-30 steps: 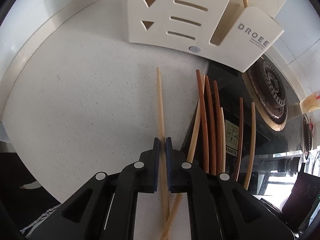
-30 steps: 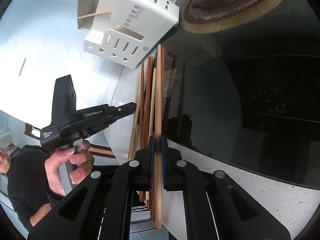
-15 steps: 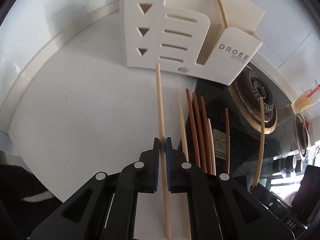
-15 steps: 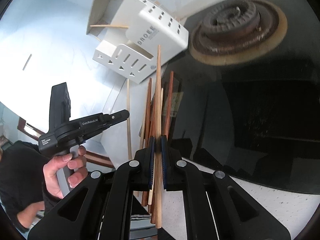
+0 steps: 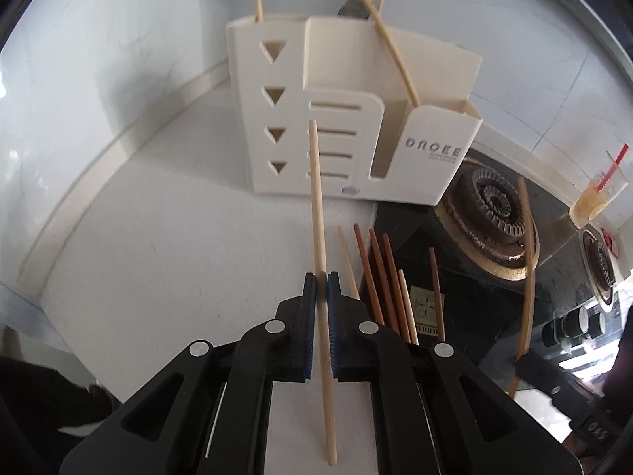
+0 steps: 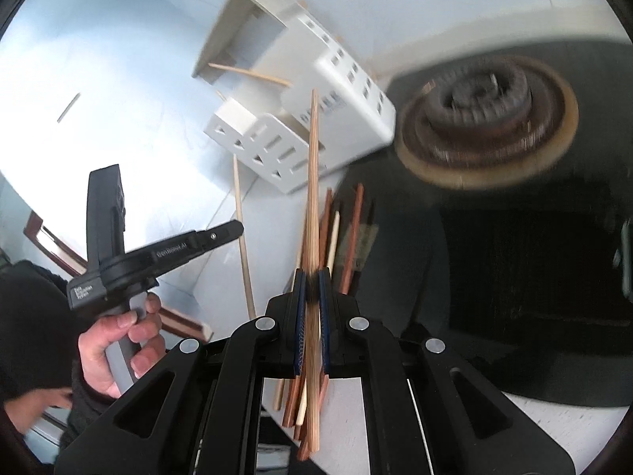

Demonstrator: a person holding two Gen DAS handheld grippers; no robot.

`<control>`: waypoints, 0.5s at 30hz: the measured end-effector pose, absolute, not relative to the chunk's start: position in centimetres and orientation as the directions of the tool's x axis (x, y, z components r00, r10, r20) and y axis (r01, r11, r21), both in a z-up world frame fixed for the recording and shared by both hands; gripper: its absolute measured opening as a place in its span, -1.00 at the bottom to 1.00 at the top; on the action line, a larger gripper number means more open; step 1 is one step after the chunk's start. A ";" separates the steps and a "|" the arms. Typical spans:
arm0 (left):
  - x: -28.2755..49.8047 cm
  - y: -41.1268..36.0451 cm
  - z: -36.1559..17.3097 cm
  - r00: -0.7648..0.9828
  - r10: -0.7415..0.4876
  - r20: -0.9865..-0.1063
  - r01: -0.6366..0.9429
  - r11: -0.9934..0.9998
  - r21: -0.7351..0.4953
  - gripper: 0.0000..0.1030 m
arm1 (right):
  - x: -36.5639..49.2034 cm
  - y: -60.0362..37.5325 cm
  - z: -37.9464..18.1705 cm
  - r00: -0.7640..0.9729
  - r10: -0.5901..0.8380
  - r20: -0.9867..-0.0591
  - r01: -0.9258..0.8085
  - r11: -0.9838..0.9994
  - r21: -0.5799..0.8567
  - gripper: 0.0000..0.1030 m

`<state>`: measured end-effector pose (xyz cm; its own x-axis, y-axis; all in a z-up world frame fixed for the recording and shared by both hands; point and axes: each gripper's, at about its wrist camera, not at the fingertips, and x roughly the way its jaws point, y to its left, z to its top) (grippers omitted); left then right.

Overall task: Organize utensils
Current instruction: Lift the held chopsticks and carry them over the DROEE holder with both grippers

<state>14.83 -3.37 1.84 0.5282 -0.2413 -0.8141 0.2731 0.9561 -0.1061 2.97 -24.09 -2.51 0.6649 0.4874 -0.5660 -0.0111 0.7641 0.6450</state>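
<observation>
On the white counter [image 5: 166, 277] beside the stove, my left gripper [image 5: 321, 277] pinches a pale chopstick [image 5: 318, 213], my right gripper [image 6: 312, 273] a striped chopstick [image 6: 313, 182], both raised before the utensil holder [image 5: 328, 126]; loose chopsticks [image 5: 379, 273] lie below.

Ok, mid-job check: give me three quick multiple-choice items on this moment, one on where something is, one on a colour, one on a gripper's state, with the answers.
1. Where do the loose chopsticks lie?
A. inside the holder
B. on the counter at the stove's edge
C. on the burner

2. What colour is the utensil holder?
A. cream white
B. black
C. red

3. What state is the left gripper in?
A. wide open
B. shut on nothing
C. shut on a pale chopstick

Answers: 1 B, they rest flat by the black stove top; 2 A, its slotted walls are cream white; 3 C, the pale chopstick runs between the closed pads.
</observation>
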 end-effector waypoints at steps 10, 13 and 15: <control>13.0 -3.5 5.0 0.722 -0.241 -0.649 0.307 0.952 -0.013 -0.90 | 3.2 -23.4 0.9 0.789 0.324 -0.522 -0.050 0.881 0.470 -0.86; 12.0 -3.4 6.3 0.797 -0.235 -0.556 0.305 0.952 0.035 -0.90 | 3.6 -23.0 2.0 0.820 0.274 -0.503 -0.055 0.911 0.408 -0.86; 11.4 -3.3 7.1 0.837 -0.229 -0.497 0.296 0.953 0.060 -0.91 | 3.9 -22.9 2.9 0.838 0.253 -0.483 -0.063 0.925 0.374 -0.86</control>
